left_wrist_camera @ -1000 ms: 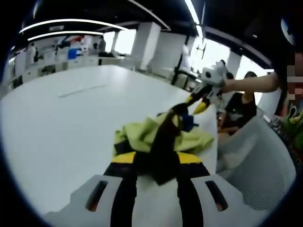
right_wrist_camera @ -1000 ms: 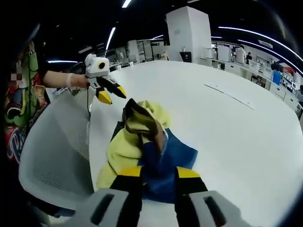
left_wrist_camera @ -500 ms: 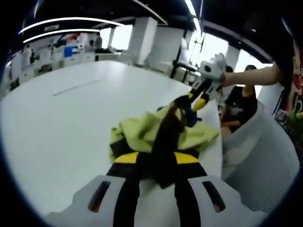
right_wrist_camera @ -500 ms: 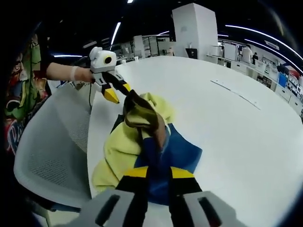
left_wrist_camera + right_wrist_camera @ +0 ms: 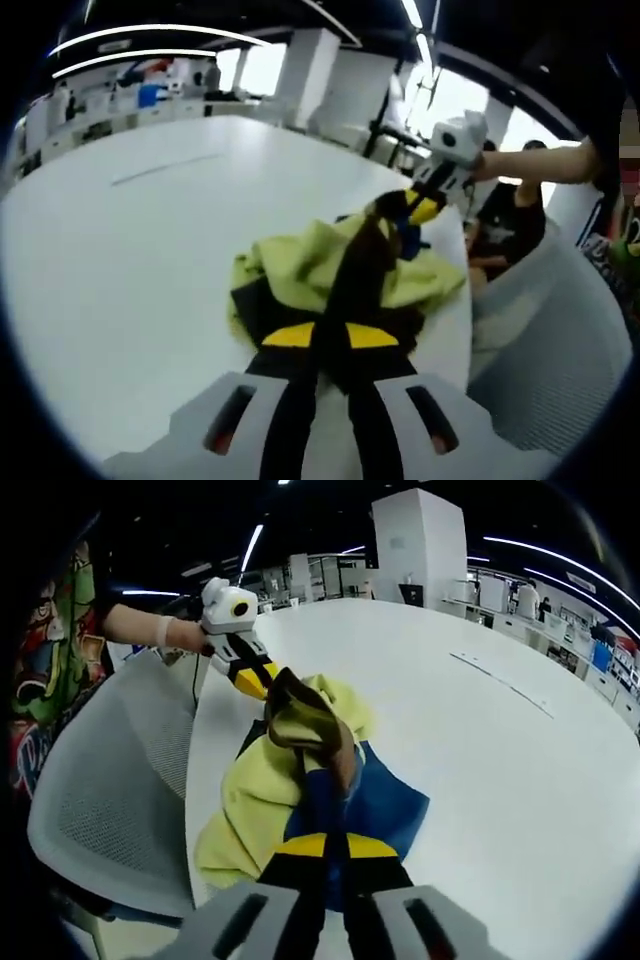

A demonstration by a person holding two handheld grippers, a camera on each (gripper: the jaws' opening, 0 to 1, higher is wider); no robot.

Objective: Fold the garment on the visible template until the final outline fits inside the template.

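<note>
A crumpled garment (image 5: 300, 270) in yellow-green, dark brown and blue lies near the edge of a white table (image 5: 130, 250). My left gripper (image 5: 333, 336) is shut on a dark strip of it that runs away from the jaws. In the right gripper view the garment (image 5: 250, 790) shows a blue panel, and my right gripper (image 5: 331, 846) is shut on that blue cloth. Each gripper appears in the other's view at the garment's far end: the right gripper (image 5: 418, 208) and the left gripper (image 5: 260, 682), both held by a person's hand and touching the raised cloth.
A grey mesh chair (image 5: 110, 800) stands right at the table edge beside the garment; it is also in the left gripper view as the chair (image 5: 540, 350). A thin line (image 5: 500, 683) marks the table farther out. A seated person (image 5: 505, 225) is behind. Desks and shelves fill the background.
Both pairs of jaws have narrowed from apart to shut on the cloth. The two grippers have drawn a little closer together over the garment.
</note>
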